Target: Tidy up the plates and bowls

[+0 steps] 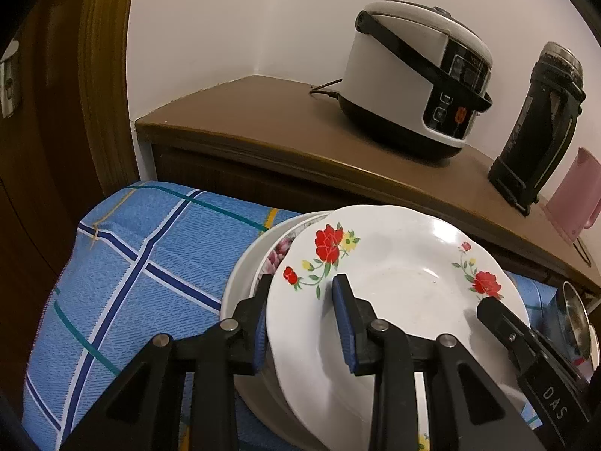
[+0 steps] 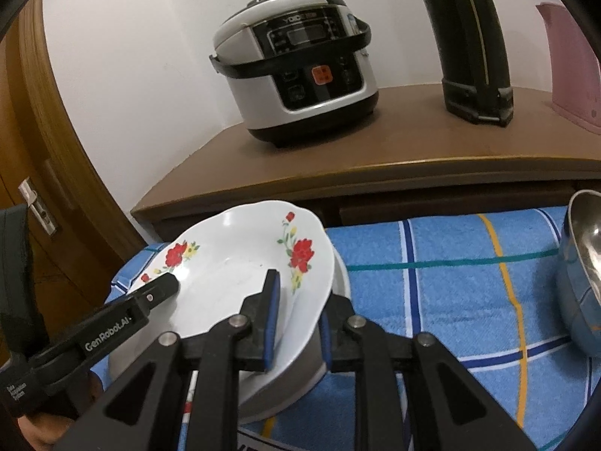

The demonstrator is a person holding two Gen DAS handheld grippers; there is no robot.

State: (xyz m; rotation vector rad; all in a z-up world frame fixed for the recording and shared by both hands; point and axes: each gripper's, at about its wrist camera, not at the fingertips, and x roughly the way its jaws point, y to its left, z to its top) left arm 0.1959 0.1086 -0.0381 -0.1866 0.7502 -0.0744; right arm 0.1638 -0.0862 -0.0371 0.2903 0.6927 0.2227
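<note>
Left gripper [image 1: 300, 323] and right gripper [image 2: 296, 319] each straddle the flowered plate's [image 1: 398, 282] rim at roughly nine and three o'clock, jaws not visibly pinched, plate tilted atop the stack [image 1: 240, 282] on the checked cloth [image 1: 131, 263].

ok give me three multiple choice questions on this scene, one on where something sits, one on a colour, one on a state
1. Where does the rice cooker stand?
A. on the wooden cabinet
B. on the checked cloth
C. on the floor

2. What colour are the big flowers on the top plate?
A. blue
B. red
C. purple

3. How do the grippers stand at the top plate?
A. both far from it
B. only the left gripper at it
C. left gripper and right gripper each have fingers either side of its rim

Answers: 1 A, it rests on the brown top by the wall. 2 B, red blooms show in both views. 3 C, each wrist view shows one finger over and one under the rim.
</note>
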